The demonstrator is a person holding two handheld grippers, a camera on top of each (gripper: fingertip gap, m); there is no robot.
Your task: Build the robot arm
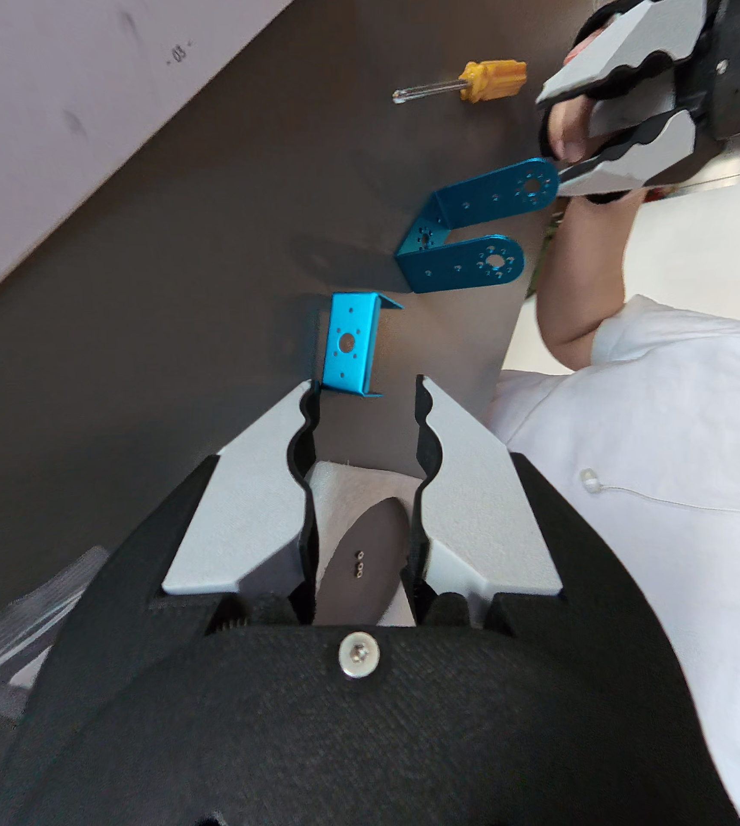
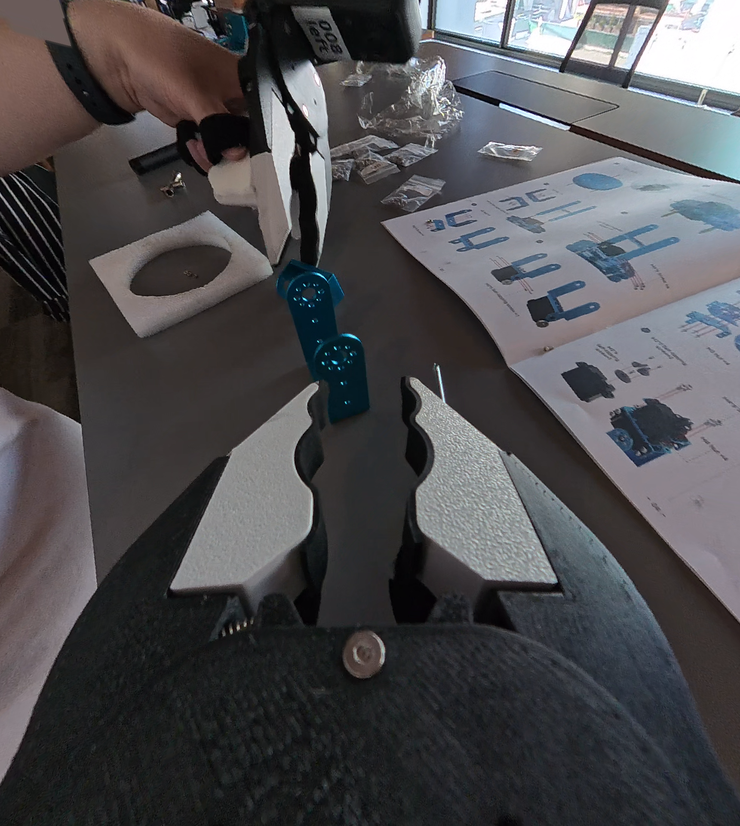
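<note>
My left gripper [image 1: 365, 383] is open and empty over the dark table [image 1: 180, 357]. Its left fingertip [image 1: 312, 393] is at the near corner of a small light-blue metal bracket [image 1: 352, 344], which lies just ahead. Beyond it stands a larger dark-blue U-shaped bracket [image 1: 470, 232]. My right gripper [image 2: 359, 386] is open, with the near arm of the U bracket [image 2: 343, 384] just ahead of its tips, close to the left finger. In the left wrist view the right gripper [image 1: 582, 174] reaches the bracket's upper arm. The left gripper [image 2: 310, 250] hangs over the small bracket [image 2: 310, 270].
A yellow-handled screwdriver [image 1: 493, 80] lies beyond the brackets; its tip [image 2: 439, 384] shows by my right finger. A white foam square with a round hole [image 2: 180, 272] holds tiny screws. Printed assembly sheets [image 2: 582, 290] lie at right, plastic bags [image 2: 403, 107] behind. A person's white shirt [image 1: 672, 491] borders the table edge. My hands' fingertips stand some 15 cm from each other.
</note>
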